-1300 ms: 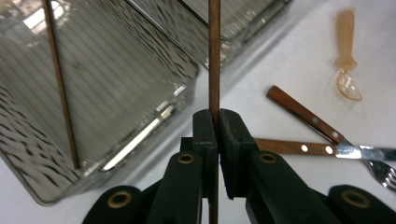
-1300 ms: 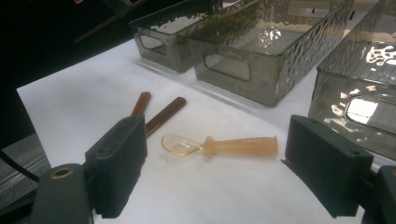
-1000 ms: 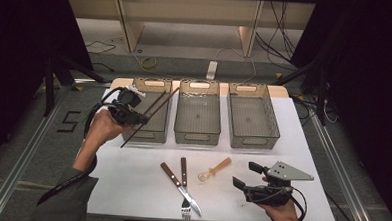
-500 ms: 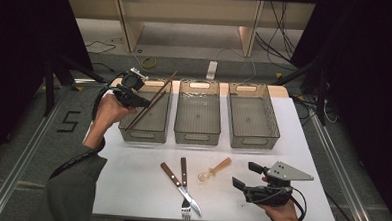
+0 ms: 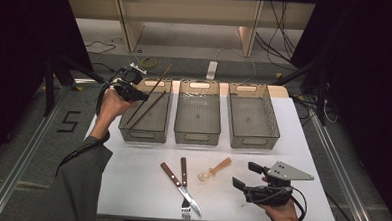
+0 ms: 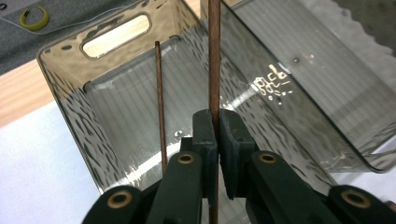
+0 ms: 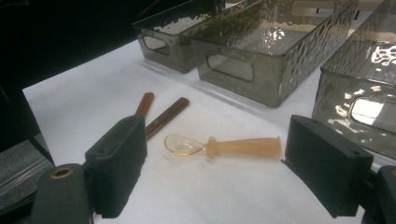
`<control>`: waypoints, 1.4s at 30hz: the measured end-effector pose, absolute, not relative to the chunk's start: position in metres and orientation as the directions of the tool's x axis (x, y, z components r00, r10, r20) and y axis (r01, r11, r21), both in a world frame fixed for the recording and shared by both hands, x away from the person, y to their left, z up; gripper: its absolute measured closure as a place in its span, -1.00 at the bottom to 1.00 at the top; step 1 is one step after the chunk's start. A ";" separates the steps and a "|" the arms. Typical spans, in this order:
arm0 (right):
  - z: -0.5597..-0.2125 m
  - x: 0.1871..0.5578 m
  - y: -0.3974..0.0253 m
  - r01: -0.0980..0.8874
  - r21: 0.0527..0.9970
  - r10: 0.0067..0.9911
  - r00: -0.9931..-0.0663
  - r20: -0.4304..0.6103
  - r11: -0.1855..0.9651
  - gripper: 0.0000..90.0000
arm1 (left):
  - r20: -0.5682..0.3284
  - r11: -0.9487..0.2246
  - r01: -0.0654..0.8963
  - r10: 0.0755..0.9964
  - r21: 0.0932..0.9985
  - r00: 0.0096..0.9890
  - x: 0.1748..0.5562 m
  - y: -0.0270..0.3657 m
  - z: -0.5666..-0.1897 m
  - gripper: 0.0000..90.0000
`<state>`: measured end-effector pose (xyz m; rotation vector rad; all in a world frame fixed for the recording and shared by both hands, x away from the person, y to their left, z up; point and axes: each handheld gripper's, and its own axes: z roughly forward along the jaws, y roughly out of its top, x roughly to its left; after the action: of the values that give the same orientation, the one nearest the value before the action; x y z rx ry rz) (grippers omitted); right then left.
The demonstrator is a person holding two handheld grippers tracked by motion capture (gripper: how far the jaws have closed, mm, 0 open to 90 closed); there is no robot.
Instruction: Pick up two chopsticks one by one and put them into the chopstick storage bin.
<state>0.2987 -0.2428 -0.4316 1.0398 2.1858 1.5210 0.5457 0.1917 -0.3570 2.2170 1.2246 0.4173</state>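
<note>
White tabletop (image 5: 140, 188) carries three bins; the left claw (image 6: 217, 140), clamped on a chopstick (image 6: 214, 56), aims it into the left bin (image 5: 133, 134), while the right claw (image 7: 210, 168) waits apart before the spoon (image 7: 224, 146).

Lab recording bay, black curtains (image 5: 16, 57), floor rails (image 5: 27, 148), loose cables (image 5: 283, 24), white table (image 5: 131, 182)

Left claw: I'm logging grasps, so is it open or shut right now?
Shut. In the left gripper view the left claw has its jaws pressed against one chopstick, above the left bin; the second chopstick stands beside them.
</note>
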 end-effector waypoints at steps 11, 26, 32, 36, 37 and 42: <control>-0.432 0.298 -0.243 0.395 0.900 0.694 -0.701 0.165 0.184 -0.52 | 0.002 -0.412 0.683 0.857 0.603 0.515 0.550 0.197 -0.372 0.89; -0.431 0.297 -0.243 0.389 0.903 0.692 -0.704 0.161 0.185 -0.52 | -0.015 -0.391 0.716 0.873 0.579 0.488 0.552 0.203 -0.393 0.88; -0.431 0.297 -0.243 0.391 0.901 0.693 -0.703 0.163 0.185 -0.52 | -0.035 -0.358 0.738 0.888 0.572 0.458 0.552 0.206 -0.395 0.62; -0.431 0.297 -0.243 0.390 0.902 0.693 -0.702 0.162 0.184 -0.52 | -0.061 -0.330 0.735 0.891 0.593 0.450 0.548 0.206 -0.389 0.20; -0.431 0.297 -0.243 0.390 0.902 0.694 -0.702 0.161 0.185 -0.52 | -0.069 -0.321 0.731 0.891 0.602 0.448 0.546 0.207 -0.387 0.15; -0.431 0.297 -0.243 0.391 0.902 0.695 -0.701 0.162 0.184 -0.52 | -0.104 -0.295 0.711 0.882 0.638 0.459 0.530 0.205 -0.376 -0.19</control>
<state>0.2971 -0.2432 -0.4310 1.0350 2.1794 1.5225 0.5299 0.2050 -0.3765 2.0878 1.3222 0.3549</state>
